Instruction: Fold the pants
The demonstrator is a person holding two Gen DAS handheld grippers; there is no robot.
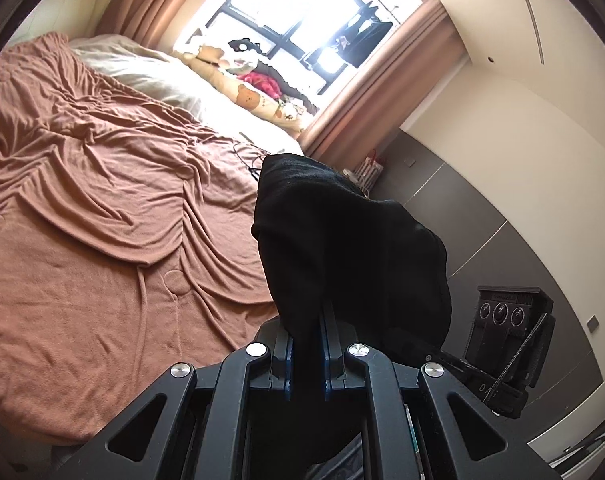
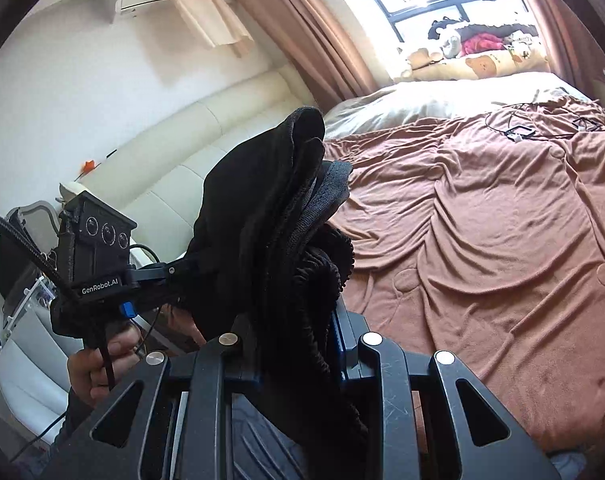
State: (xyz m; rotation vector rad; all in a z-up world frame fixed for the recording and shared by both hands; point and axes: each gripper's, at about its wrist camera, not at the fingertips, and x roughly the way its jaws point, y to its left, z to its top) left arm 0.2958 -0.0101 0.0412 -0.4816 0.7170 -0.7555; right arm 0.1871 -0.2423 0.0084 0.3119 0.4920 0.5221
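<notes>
Pants of black knit fabric (image 1: pixel 342 248) hang bunched, pinched by both the left hand-held gripper (image 1: pixel 306 320) and right hand-held gripper (image 2: pixel 298 320); next, probably spreading them flat on the brown-blanketed bed (image 1: pixel 102 200).

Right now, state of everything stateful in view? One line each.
left gripper: shut on black pants
right gripper: shut on black pants
black pants: bunched, lifted off the bed, held by both grippers, not folded
brown blanket: spread on the bed, wrinkled
curtains: drawn open
cables: loose on the blanket
</notes>
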